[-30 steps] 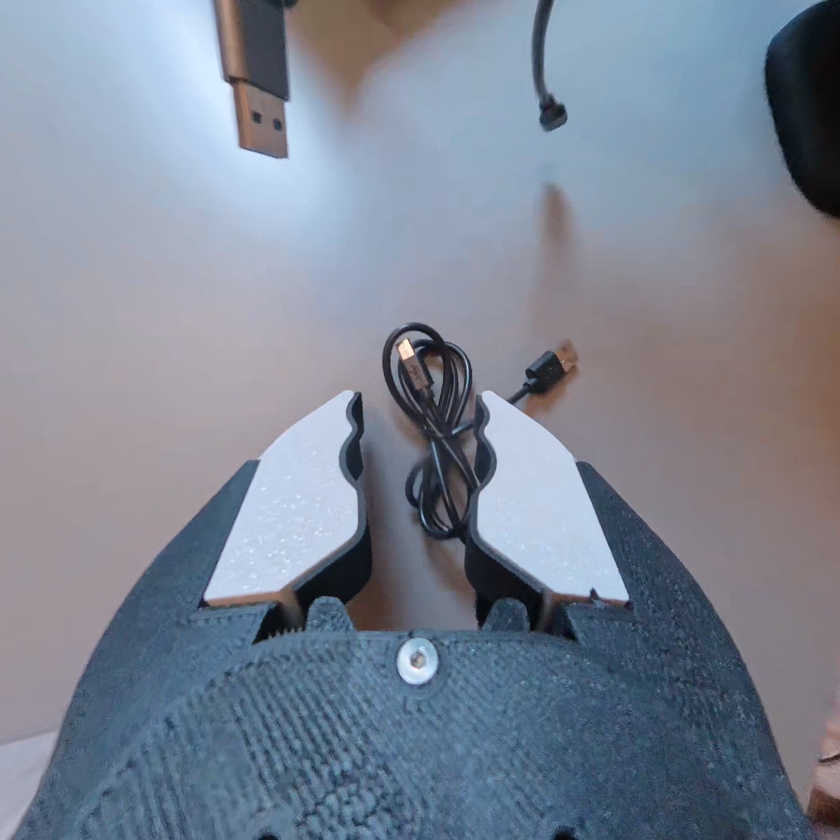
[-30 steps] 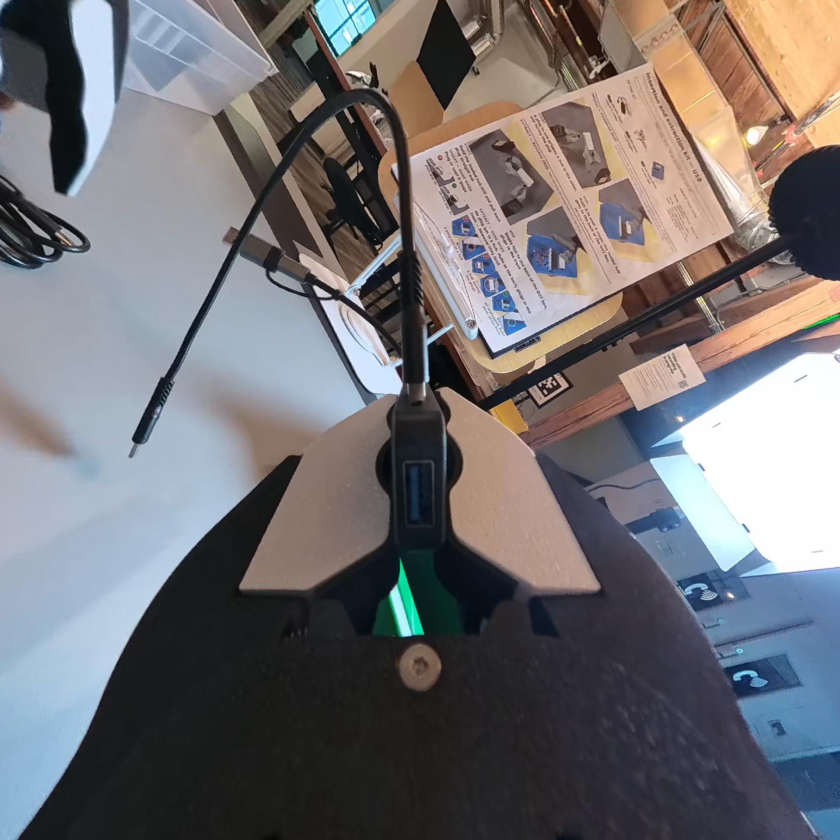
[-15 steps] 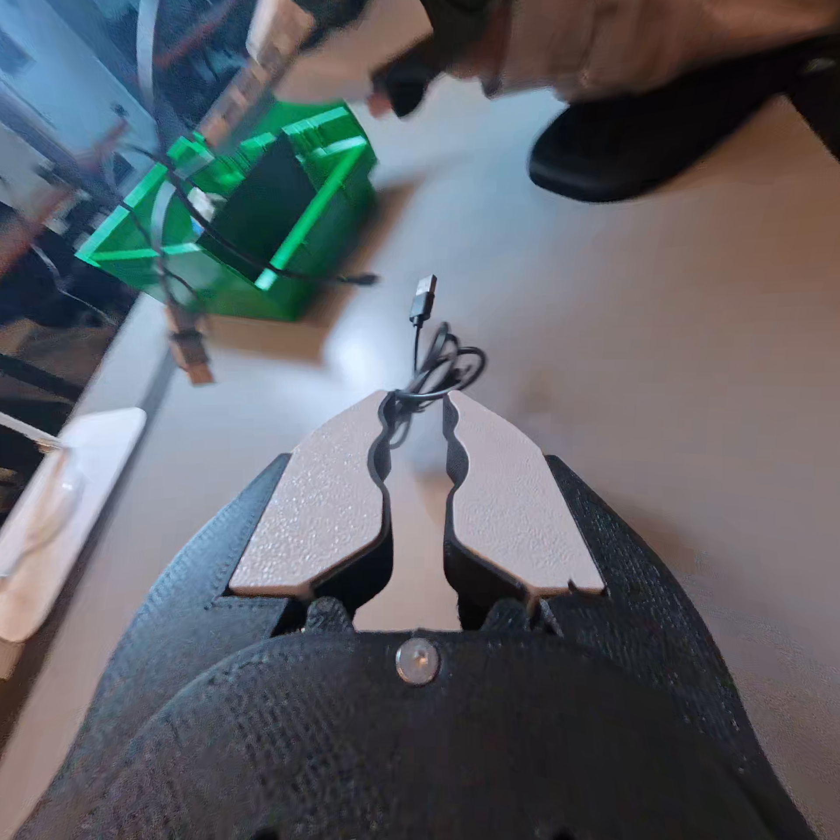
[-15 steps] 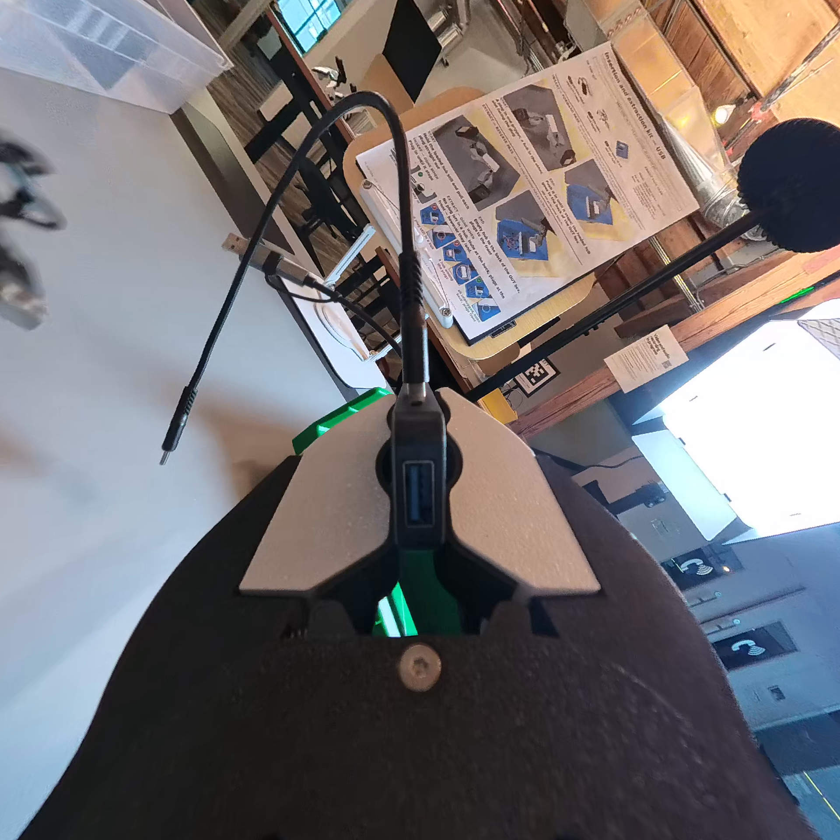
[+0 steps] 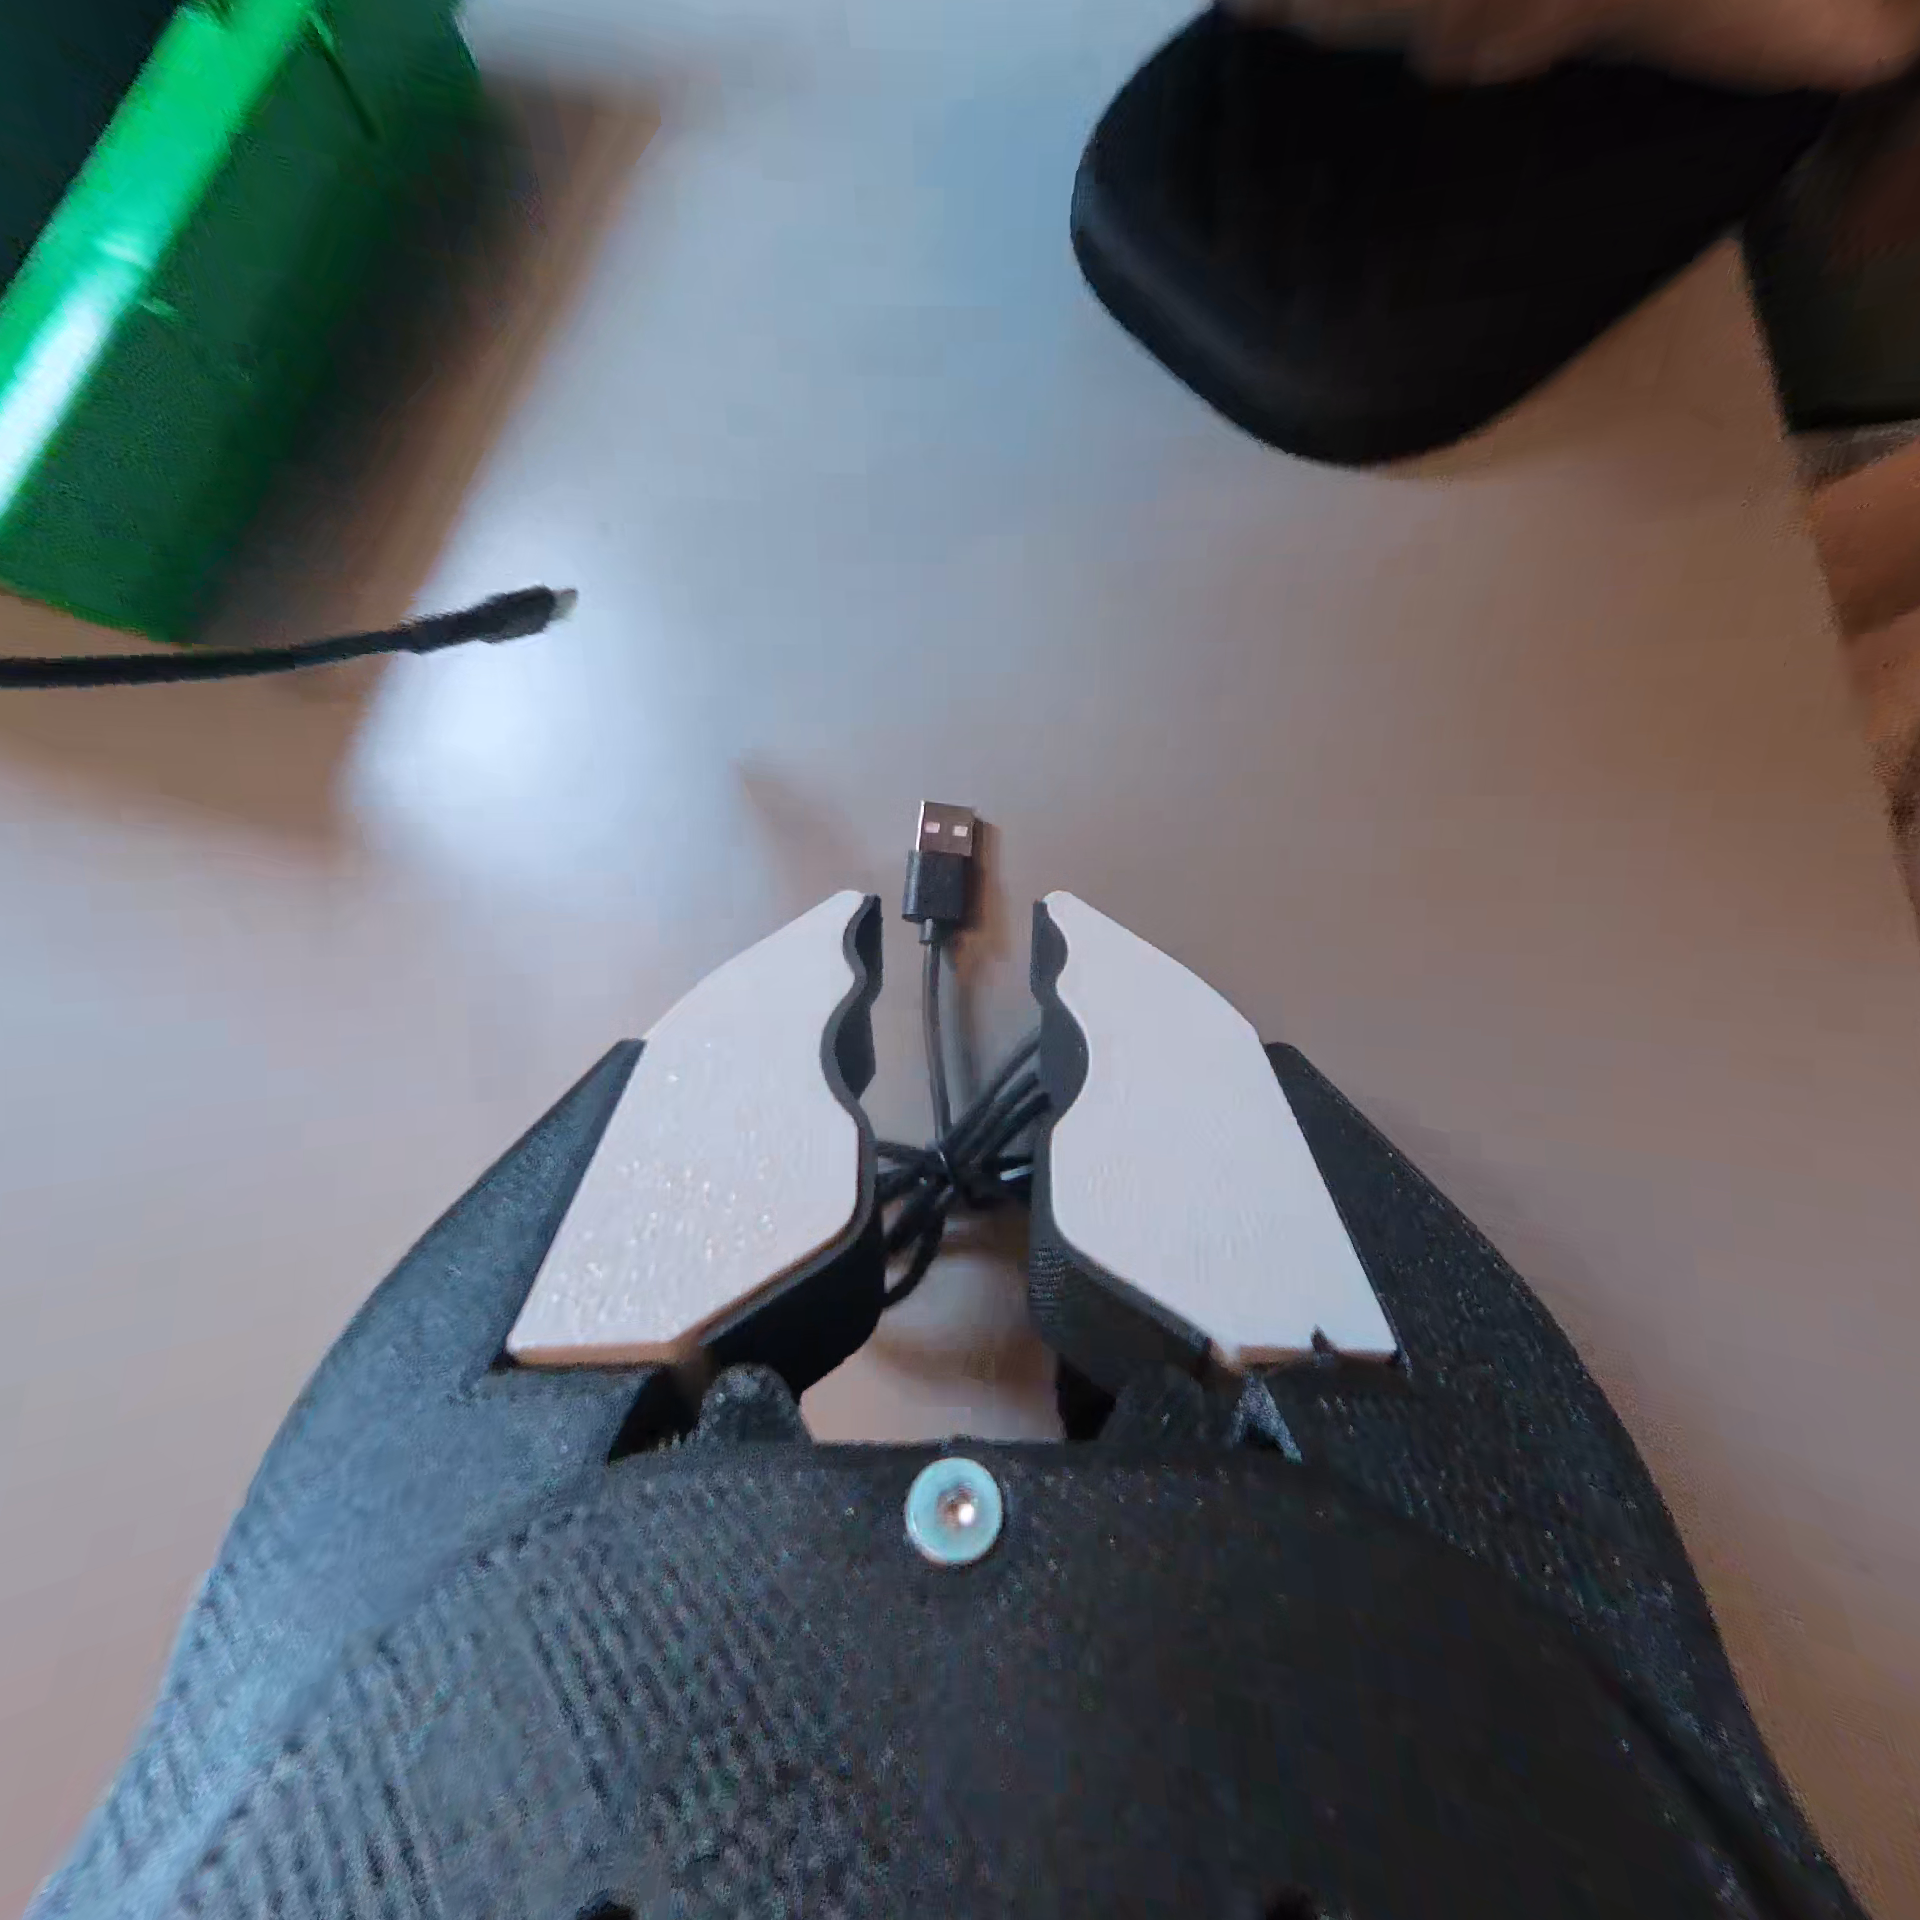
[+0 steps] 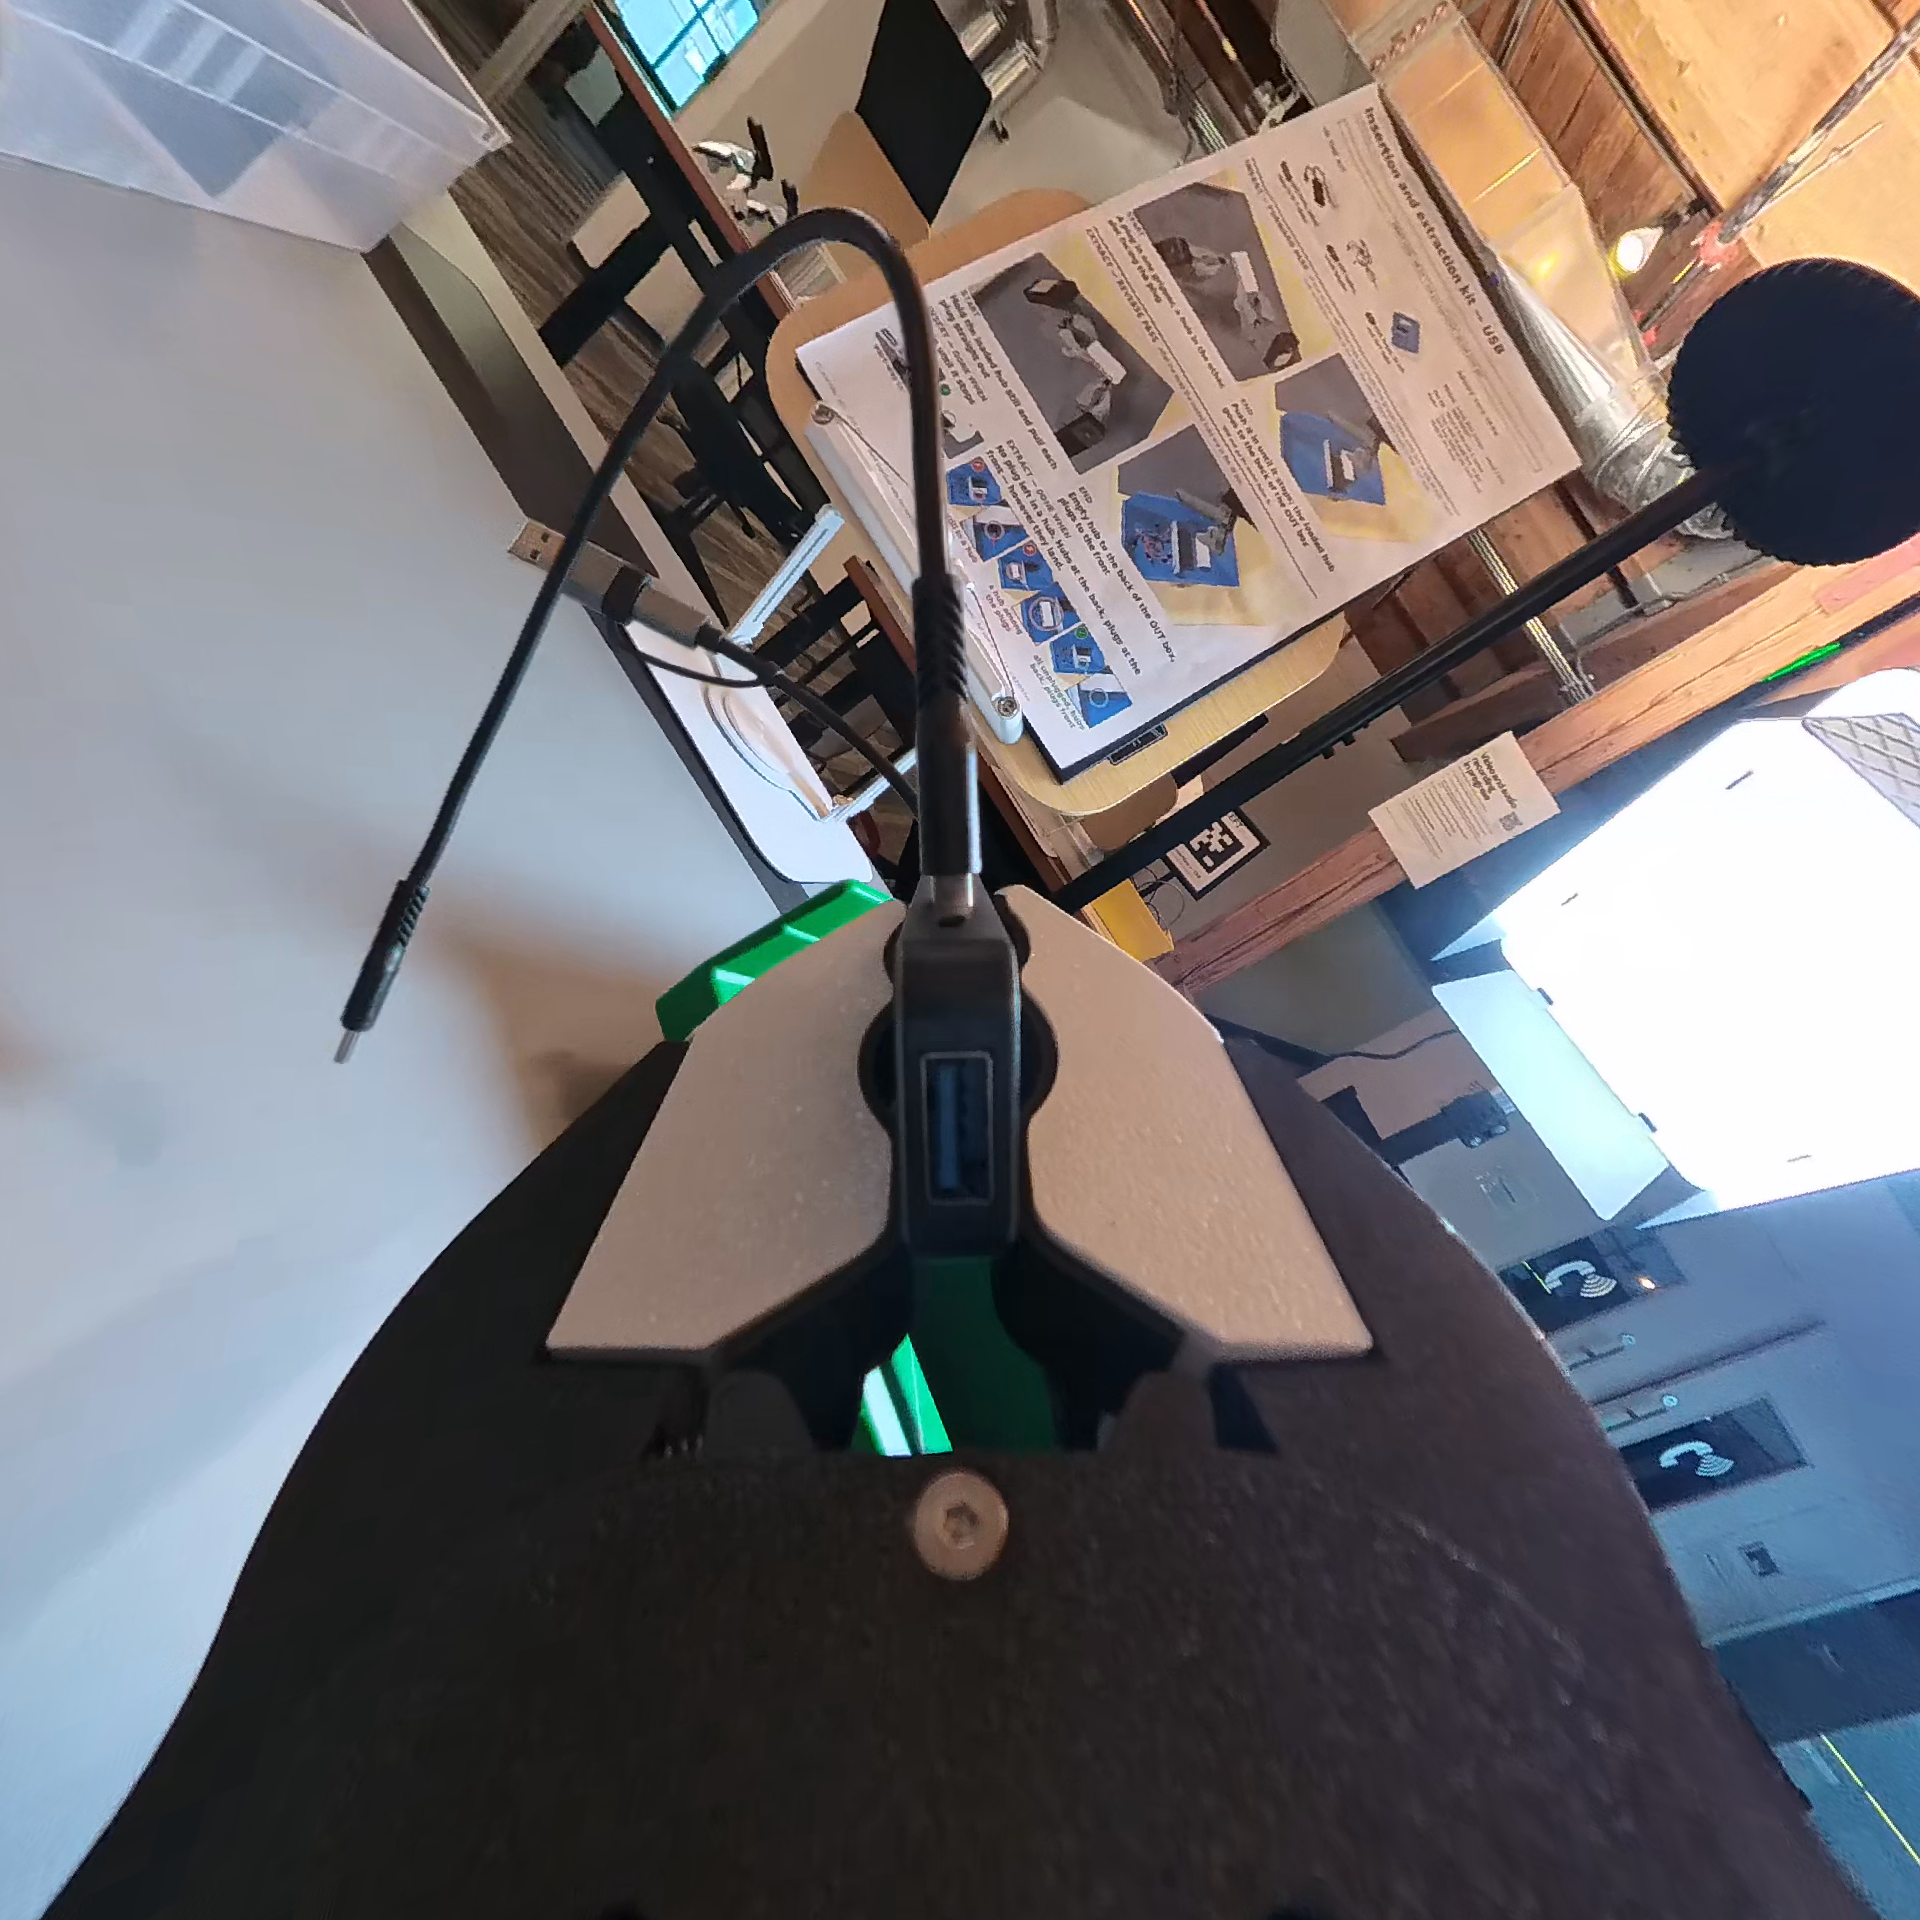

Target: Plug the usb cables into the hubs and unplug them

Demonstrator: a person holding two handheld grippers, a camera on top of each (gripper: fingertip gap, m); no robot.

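Black cable point(image 5: 940, 1101) lies bundled on table point(image 5: 1351, 831), plug point(image 5: 943, 862) between tips of left gripper point(image 5: 954, 914), jaws apart. Light, floppy; take the stiff plug. Right gripper point(image 6: 954, 920) clamps hub point(image 6: 958, 1091) aloft.

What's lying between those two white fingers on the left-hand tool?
In the left wrist view, a thin black USB cable runs up the gap of the open left gripper, its metal plug just past the tips, on the table.
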